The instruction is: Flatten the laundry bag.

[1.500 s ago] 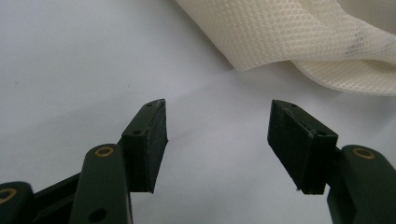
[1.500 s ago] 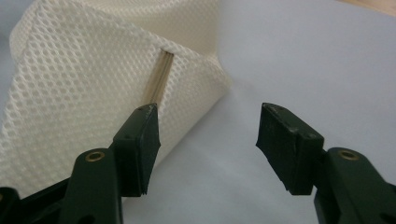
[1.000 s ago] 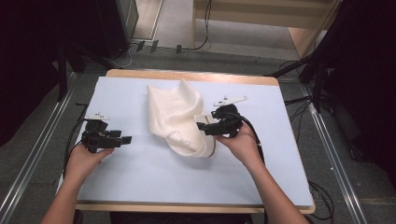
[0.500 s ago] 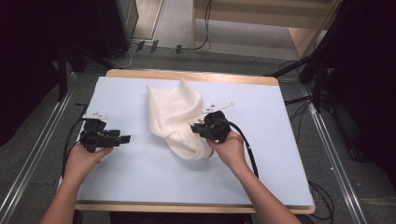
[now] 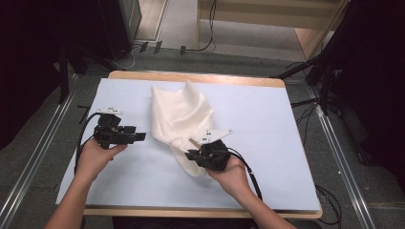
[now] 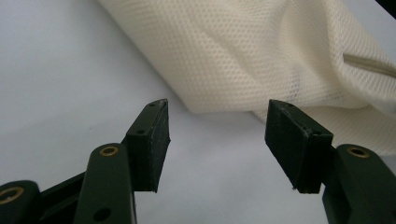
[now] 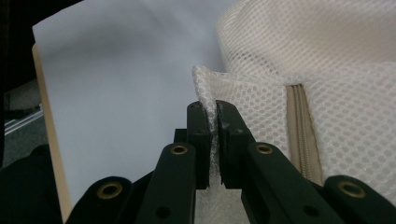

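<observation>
1. The left gripper (image 5: 139,136) sits over the left part of the table (image 5: 267,124), held in the person's left hand (image 5: 98,155); its jaws point toward the middle and stand spread, with nothing between them; its cable loops back along the forearm.

2. In the left gripper view the two black pads (image 6: 158,140) hang apart above the pale table cover; the edge of the mesh bag (image 6: 243,51) lies just beyond the tips, near but not touched.

3. The mesh bag (image 5: 179,119) lies a little left of the table's centre; it is cream-white and rumpled, broad at the far end and narrowing toward the near end; the far part rests flat on the cover, while the near end meets the right gripper.

4. The right gripper (image 5: 191,153) is at the near end of the bag, held in the right hand (image 5: 234,174); its jaws point left into the cloth, and they have just been closing on it.

5. In the right gripper view the jaws are pressed together on a thin fold of the mesh bag (image 7: 327,98); the fold stands up between the pads (image 7: 198,135) and pokes out above their tips; a beige zipper (image 7: 301,126) runs along the mesh just right of the pinched fold.

6. To the right of that hand the blue-grey cover lies bare to the table's wooden rim.
</observation>
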`<state>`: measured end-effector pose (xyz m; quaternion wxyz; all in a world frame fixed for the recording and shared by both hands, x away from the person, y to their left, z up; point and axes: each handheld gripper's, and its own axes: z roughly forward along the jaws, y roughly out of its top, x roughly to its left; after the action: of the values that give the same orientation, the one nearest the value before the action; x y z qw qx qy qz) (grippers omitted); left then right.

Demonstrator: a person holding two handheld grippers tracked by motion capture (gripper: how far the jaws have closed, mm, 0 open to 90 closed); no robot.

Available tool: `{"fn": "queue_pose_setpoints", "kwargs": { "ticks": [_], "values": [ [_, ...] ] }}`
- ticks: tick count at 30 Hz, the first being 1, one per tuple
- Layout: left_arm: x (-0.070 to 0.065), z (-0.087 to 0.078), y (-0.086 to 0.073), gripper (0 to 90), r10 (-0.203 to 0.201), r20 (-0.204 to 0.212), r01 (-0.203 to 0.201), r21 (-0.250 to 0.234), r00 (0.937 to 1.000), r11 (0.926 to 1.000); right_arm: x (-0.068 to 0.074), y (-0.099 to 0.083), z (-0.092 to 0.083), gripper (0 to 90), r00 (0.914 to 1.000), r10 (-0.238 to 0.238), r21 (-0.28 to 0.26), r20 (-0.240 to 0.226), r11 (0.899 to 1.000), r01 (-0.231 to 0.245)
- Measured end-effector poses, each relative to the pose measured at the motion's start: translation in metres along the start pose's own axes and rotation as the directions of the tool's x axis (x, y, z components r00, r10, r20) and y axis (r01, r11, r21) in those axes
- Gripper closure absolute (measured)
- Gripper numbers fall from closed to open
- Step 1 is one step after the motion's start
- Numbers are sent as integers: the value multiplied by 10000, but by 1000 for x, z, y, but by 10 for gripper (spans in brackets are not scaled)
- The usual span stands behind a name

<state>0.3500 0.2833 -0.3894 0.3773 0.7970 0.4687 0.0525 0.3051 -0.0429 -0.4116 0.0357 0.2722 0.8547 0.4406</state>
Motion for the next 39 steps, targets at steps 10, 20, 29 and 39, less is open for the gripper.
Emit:
{"fn": "queue_pose_setpoints", "kwargs": {
  "ticks": [10,20,29,39],
  "values": [
    [-13,11,21,421,248,265,-246,-81,9993,9997,24,-10,5,864,9988,-342,-52,-336,9994,341],
    [-37,31,34,430,767,978,-792,221,9923,9966,34,-21,23,863,9969,-659,181,-420,9976,667],
    [-71,64,46,430,1505,1485,-1604,571,9774,9854,36,-23,21,861,9962,-844,-10,-221,9964,844],
    [-86,92,48,445,1557,1900,-1772,1015,9693,9789,40,-22,19,860,9938,-1050,-148,-367,9944,1046]
  ]
}}
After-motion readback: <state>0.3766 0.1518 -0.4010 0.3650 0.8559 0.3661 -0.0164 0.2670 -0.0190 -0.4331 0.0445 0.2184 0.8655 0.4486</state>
